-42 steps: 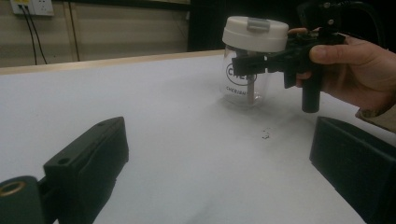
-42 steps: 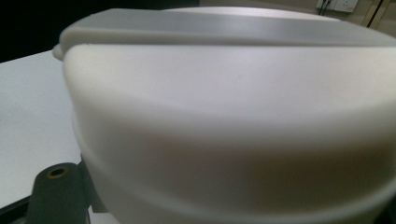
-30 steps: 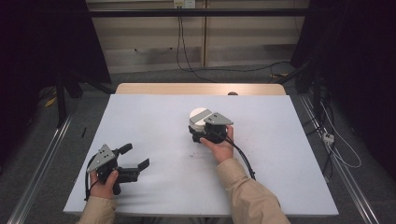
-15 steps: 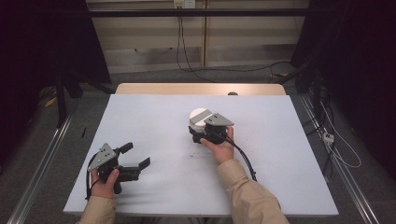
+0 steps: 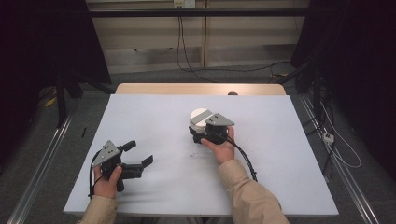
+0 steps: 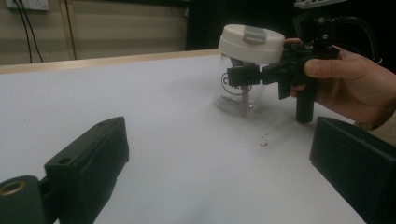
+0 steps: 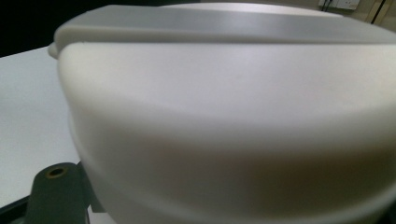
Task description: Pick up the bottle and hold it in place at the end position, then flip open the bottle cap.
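Observation:
A clear jar (image 6: 236, 93) with a white lid (image 5: 199, 114) stands upright on the white table (image 5: 280, 140), a little right of its centre. My right gripper (image 5: 196, 134) comes at it from the near side, and its black jaws sit against the glass just under the lid (image 6: 251, 43); it is shut on the jar. In the right gripper view the lid (image 7: 224, 93) looms very close. My left gripper (image 5: 140, 152) rests near the table's front left corner, open, with nothing between its jaws (image 6: 219, 177).
A few dark specks (image 6: 264, 140) lie on the sheet beside the jar. A small dark object (image 5: 232, 93) sits on the wooden strip at the far edge. Metal rails run along both sides of the table, with cables on the floor beyond.

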